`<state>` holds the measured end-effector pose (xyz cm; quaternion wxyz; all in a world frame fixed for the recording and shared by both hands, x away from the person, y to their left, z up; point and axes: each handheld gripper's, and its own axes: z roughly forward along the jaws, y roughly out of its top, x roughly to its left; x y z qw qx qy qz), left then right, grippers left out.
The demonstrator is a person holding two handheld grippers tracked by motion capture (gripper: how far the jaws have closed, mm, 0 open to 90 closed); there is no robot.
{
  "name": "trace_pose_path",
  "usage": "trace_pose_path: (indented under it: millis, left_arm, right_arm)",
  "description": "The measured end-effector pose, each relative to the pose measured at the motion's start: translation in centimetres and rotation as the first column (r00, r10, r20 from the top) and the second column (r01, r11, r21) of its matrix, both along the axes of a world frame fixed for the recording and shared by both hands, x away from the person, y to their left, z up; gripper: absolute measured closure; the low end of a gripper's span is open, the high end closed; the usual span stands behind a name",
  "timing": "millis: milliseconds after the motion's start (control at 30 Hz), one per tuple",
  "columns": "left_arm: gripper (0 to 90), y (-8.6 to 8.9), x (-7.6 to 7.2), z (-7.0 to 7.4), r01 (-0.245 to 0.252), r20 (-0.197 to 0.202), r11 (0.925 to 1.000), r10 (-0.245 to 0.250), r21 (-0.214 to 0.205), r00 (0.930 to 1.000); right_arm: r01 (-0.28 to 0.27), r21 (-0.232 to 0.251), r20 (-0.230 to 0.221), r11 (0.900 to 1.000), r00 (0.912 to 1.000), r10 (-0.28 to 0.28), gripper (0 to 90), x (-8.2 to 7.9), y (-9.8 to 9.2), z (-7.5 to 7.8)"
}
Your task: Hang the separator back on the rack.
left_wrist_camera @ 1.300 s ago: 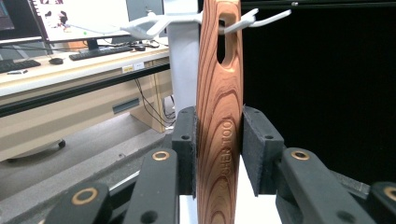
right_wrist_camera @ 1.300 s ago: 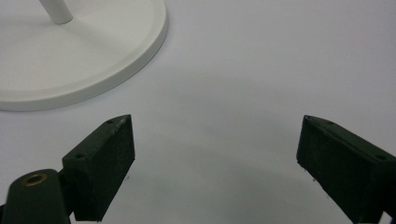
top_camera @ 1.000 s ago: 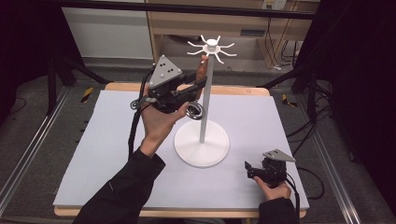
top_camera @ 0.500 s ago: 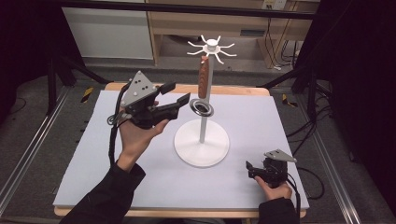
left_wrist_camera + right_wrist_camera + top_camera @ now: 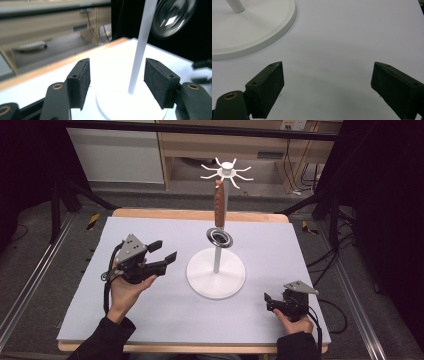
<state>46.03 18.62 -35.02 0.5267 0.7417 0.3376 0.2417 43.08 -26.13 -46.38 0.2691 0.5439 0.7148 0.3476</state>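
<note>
Both grippers, left (image 5: pixel 169 256) and right (image 5: pixel 267 301), gape empty, the left's jaws just opened, so the wooden-handled strainer (image 5: pixel 219 210) already hangs on the white stand (image 5: pixel 216 279); hanging looks done.

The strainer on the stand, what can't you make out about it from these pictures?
- Hook: in the high view the strainer hangs under the top hooks; the join is too small to see.
- Bowl: in the left gripper view it is blurred and cut off by the top edge.
- Handle: the stand's pole behind it is hidden.
</note>
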Motion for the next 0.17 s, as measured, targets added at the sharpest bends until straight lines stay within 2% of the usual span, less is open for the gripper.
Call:
trace_pose_path:
  millis: [167]
  left_arm:
    - [35.8,1.8,0.1,-4.3,-0.035,-0.084,0.9972,0.04,0.066,0.9956]
  right_arm:
    - [0.002,-0.002,0.0,1.0,1.0,-0.002,11.8,0.0,-0.2,-0.1]
